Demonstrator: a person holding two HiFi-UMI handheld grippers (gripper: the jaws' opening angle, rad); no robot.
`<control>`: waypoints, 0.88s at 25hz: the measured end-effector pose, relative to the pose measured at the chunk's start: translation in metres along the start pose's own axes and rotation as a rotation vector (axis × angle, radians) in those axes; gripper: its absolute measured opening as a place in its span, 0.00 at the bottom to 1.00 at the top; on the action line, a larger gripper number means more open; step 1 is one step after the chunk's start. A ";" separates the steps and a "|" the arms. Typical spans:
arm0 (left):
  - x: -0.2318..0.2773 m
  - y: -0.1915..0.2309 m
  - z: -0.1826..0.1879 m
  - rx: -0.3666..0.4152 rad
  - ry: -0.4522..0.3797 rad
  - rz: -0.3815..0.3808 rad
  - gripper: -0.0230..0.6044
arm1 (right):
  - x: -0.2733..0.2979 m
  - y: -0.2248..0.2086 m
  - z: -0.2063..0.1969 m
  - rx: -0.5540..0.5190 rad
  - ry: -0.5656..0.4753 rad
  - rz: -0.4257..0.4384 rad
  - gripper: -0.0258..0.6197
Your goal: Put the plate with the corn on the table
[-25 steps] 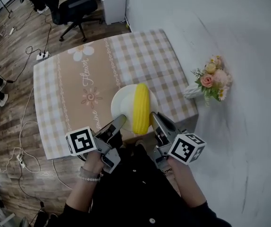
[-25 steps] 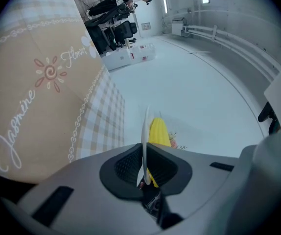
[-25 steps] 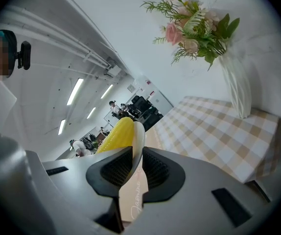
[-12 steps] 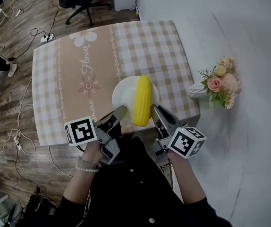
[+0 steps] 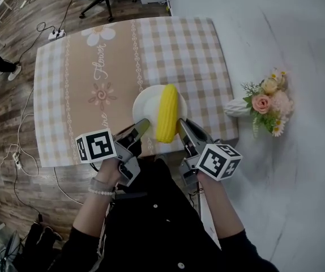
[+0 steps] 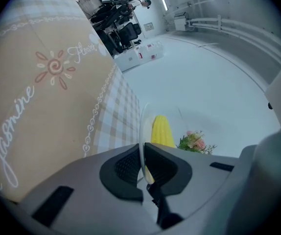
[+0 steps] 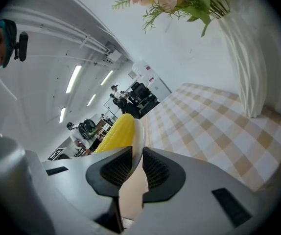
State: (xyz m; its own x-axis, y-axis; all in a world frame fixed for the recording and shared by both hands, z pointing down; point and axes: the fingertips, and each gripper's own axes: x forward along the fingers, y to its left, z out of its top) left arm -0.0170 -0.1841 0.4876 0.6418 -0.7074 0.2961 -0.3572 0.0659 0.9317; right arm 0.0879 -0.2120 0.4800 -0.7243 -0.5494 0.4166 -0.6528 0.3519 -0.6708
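I am reading two words in white looping script on the tan middle band of the bench cloth (image 5: 77, 67). "Flower" (image 5: 98, 72) is running lengthwise along that band. "Jasmine" (image 6: 8, 126) is showing whole in the left gripper view, while in the head view only its last letters are showing.

Grey left gripper (image 5: 142, 128) and right gripper (image 5: 183, 127), each fitted with a black-and-white marker cube (image 5: 96, 146), black ribbed pads (image 6: 125, 168), black top (image 5: 151, 225) worn, seemingly beaded bracelet (image 5: 101, 190).
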 end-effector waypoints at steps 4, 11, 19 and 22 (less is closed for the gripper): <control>0.009 0.012 0.002 0.005 0.004 0.018 0.08 | 0.010 -0.011 -0.003 0.001 0.017 -0.005 0.19; 0.023 0.033 0.009 0.010 0.006 0.047 0.08 | 0.030 -0.028 -0.005 -0.009 0.049 -0.017 0.19; 0.036 0.053 0.018 0.013 0.010 0.067 0.09 | 0.051 -0.044 -0.007 -0.017 0.078 -0.034 0.19; 0.044 0.060 0.020 0.017 0.020 0.064 0.08 | 0.057 -0.051 -0.006 -0.028 0.087 -0.045 0.19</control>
State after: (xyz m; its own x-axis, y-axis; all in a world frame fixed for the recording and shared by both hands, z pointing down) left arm -0.0240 -0.2250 0.5523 0.6306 -0.6878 0.3596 -0.4094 0.0988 0.9070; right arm 0.0782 -0.2565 0.5414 -0.7102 -0.4974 0.4982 -0.6898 0.3500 -0.6338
